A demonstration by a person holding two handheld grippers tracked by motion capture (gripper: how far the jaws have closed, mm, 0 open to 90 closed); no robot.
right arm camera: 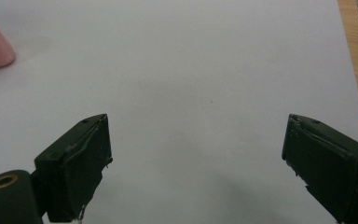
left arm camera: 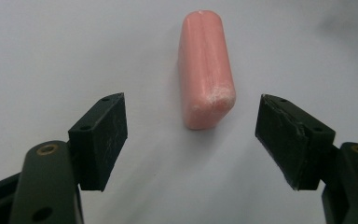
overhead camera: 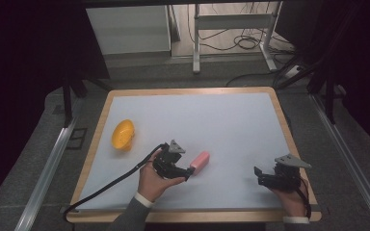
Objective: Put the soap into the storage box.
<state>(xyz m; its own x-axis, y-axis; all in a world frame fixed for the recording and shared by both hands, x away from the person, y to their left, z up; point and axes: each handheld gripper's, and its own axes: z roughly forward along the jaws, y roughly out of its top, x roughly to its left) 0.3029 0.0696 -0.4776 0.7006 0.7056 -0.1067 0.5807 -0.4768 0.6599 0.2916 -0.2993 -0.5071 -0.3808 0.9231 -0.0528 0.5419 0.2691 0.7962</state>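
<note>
The left gripper [left arm camera: 191, 140] gapes wide just short of the pink block [left arm camera: 206, 70], which lies at its twelve o'clock on the desk [overhead camera: 231, 120]. The right gripper [right arm camera: 196, 158], probably hovering, is wide too.

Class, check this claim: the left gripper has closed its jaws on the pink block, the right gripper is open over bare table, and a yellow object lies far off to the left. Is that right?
One detail is wrong. The left gripper is open, not closed on the pink block: the left gripper view shows both jaws spread wide, with the block lying just ahead of them, untouched. The rest holds: the right gripper is open over the bare white table, and the yellow object lies far left.
</note>
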